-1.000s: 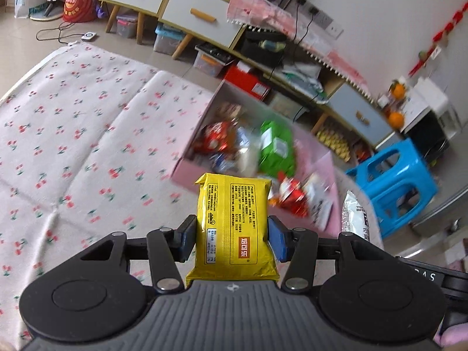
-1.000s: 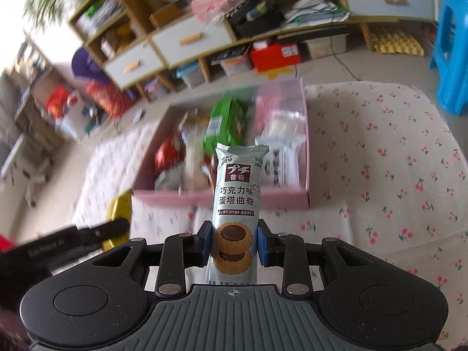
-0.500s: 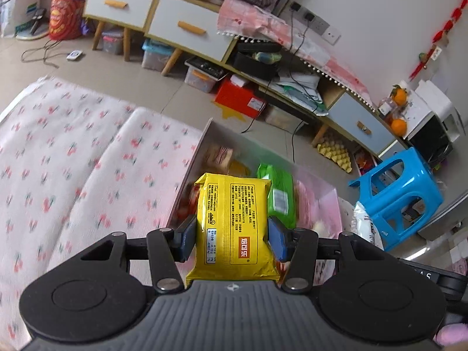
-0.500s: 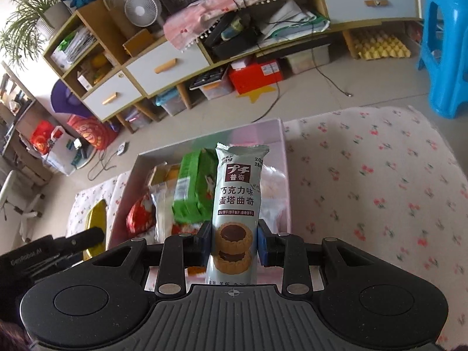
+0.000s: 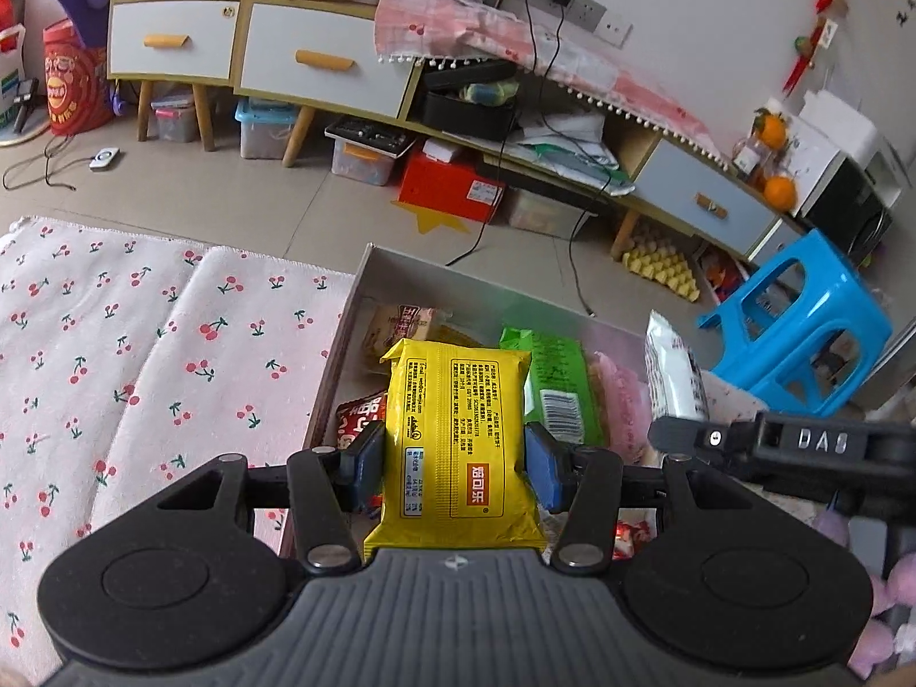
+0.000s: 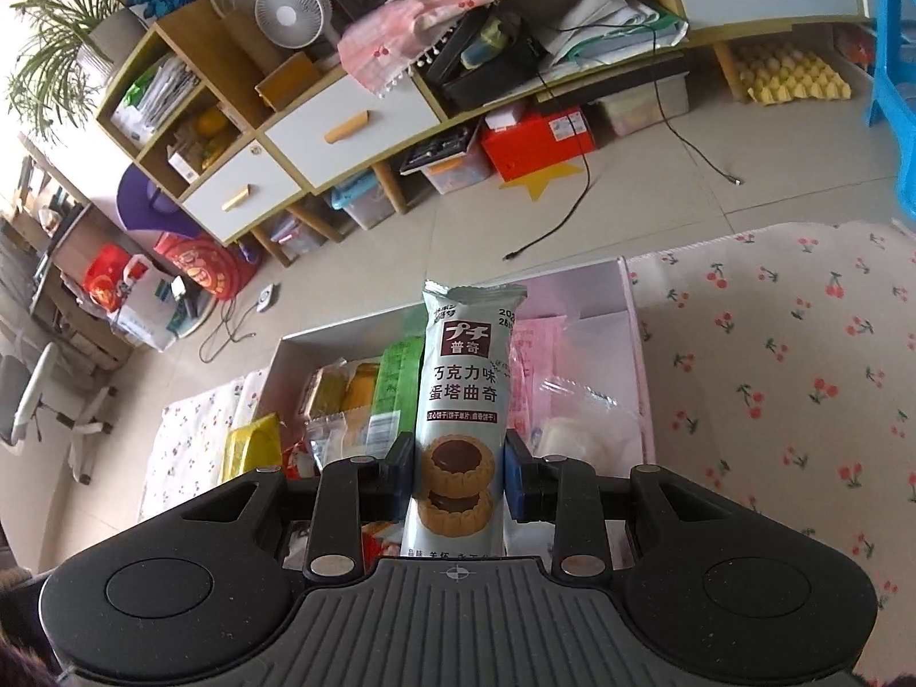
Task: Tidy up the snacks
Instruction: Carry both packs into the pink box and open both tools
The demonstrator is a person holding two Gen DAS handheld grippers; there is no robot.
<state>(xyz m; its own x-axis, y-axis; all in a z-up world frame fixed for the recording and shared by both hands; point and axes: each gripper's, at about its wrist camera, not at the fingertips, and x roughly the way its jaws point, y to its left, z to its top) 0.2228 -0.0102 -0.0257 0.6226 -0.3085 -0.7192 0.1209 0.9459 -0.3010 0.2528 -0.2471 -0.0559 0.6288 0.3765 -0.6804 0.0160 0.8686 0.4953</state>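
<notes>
The left gripper (image 5: 453,461) is clamping a yellow packet (image 5: 455,429) above the pink box (image 5: 343,338)'s left edge; the right gripper (image 6: 458,475) is pinching a tall cookie pack (image 6: 465,401) over its middle. The box is seemingly crowded; releasing both together could leave packets colliding or sliding over the wall

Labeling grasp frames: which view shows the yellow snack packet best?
Left wrist. The yellow snack packet fills the centre there, printed face up, clamped in the left claw above the pink box. Right wrist shows only a yellow sliver at the box's left edge.
</notes>
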